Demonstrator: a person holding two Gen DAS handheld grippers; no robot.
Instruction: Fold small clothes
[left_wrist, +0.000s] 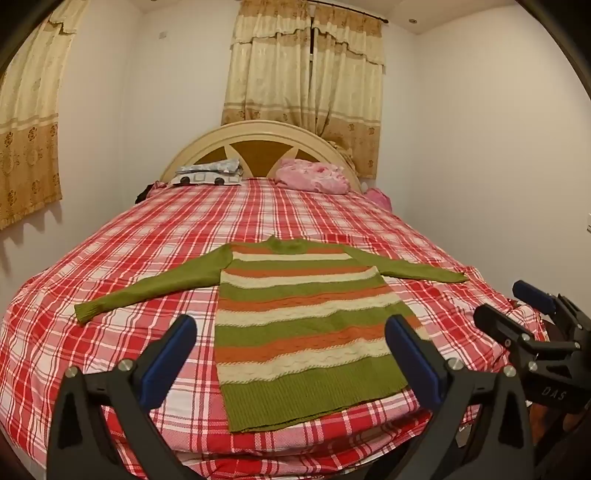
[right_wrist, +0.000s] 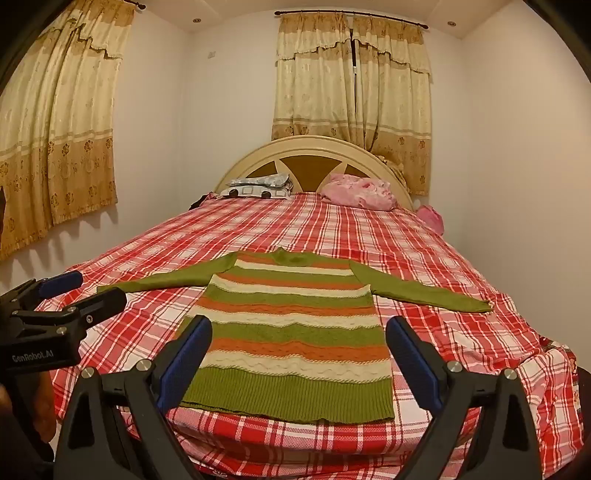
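A small knitted sweater (left_wrist: 306, 325) with green, orange and cream stripes lies flat on the bed, face up, hem toward me, both green sleeves spread out. It also shows in the right wrist view (right_wrist: 291, 332). My left gripper (left_wrist: 291, 354) is open and empty, held above the hem end of the sweater. My right gripper (right_wrist: 299, 354) is open and empty too, above the hem. The right gripper shows at the right edge of the left wrist view (left_wrist: 517, 306), and the left gripper at the left edge of the right wrist view (right_wrist: 88, 291).
The bed (left_wrist: 147, 236) has a red and white plaid sheet. A cream headboard (left_wrist: 258, 136), a patterned pillow (left_wrist: 210, 177) and a pink bundle (left_wrist: 314, 177) are at the far end. Walls and curtains stand close on both sides.
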